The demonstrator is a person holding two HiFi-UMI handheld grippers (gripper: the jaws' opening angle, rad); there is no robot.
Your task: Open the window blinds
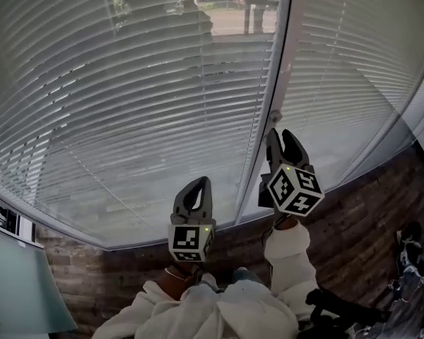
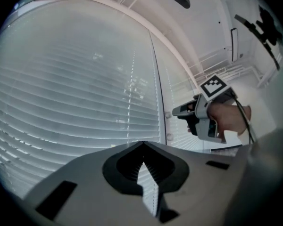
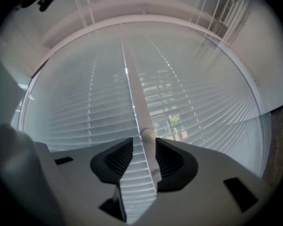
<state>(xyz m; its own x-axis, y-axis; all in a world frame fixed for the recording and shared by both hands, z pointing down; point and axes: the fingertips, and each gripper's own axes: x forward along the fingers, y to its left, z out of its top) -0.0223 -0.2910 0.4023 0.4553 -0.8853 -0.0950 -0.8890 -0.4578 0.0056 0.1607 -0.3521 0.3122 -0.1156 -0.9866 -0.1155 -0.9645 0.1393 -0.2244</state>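
Closed slatted window blinds (image 1: 127,104) fill the head view, split by a white upright frame (image 1: 286,41). A thin white wand (image 3: 134,98) hangs in front of the blinds and ends in a round knob (image 3: 147,134). My right gripper (image 1: 283,137) is raised level at the frame with its jaws open. In the right gripper view the knob sits between the fingertips of that right gripper (image 3: 144,141), close to the right-hand finger, and is not pinched. My left gripper (image 1: 198,183) is lower and to the left, short of the blinds, shut on nothing. The left gripper view shows its tips (image 2: 142,148) meeting.
A brown brick wall (image 1: 360,210) runs under the window sill. A pale glass-topped surface (image 1: 21,281) stands at lower left. Dark gear (image 1: 410,253) lies at lower right. The person's white sleeves (image 1: 283,260) fill the bottom middle.
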